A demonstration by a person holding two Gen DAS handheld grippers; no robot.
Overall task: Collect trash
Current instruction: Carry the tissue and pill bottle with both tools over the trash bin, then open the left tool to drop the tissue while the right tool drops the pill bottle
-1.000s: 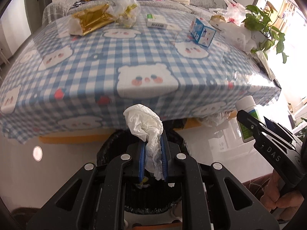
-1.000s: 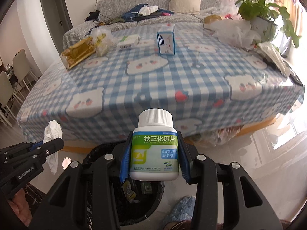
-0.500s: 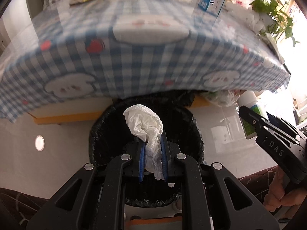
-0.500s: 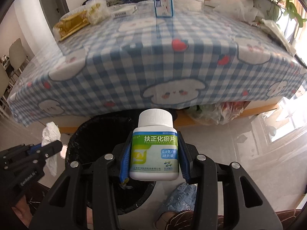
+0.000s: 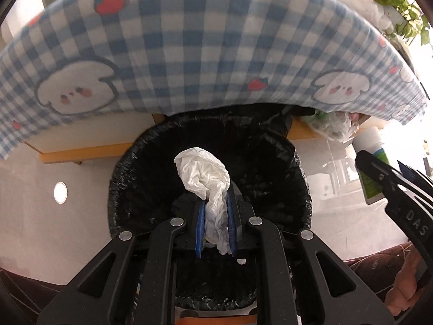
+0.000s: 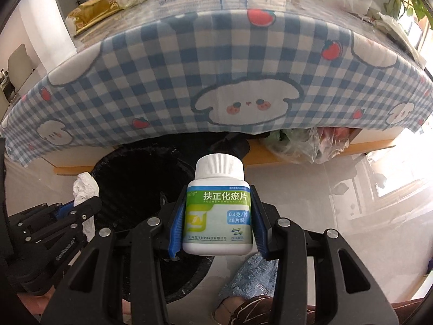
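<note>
— What's readable?
— My right gripper (image 6: 217,223) pinches a pill bottle (image 6: 217,211) reading "0.4克/片, 48片装"; smaller print blurs.
— Left?
— My left gripper (image 5: 215,223) clamps crumpled tissue (image 5: 205,173) over the black-lined bin (image 5: 270,168).

The mouth of the black-lined trash bin (image 5: 208,162) lies open directly beneath the left gripper (image 5: 215,216), nothing covering it. At twelve o'clock the checked tablecloth (image 5: 189,54) hangs over the bin's far rim, closing off the way forward and above. At two o'clock a crumpled clear plastic bag (image 5: 333,127) bulges from under the table. At three o'clock the right gripper (image 6: 216,222) crowds in just beside the bin. From eight to ten o'clock there is bare, glossy floor (image 5: 67,162).
</note>
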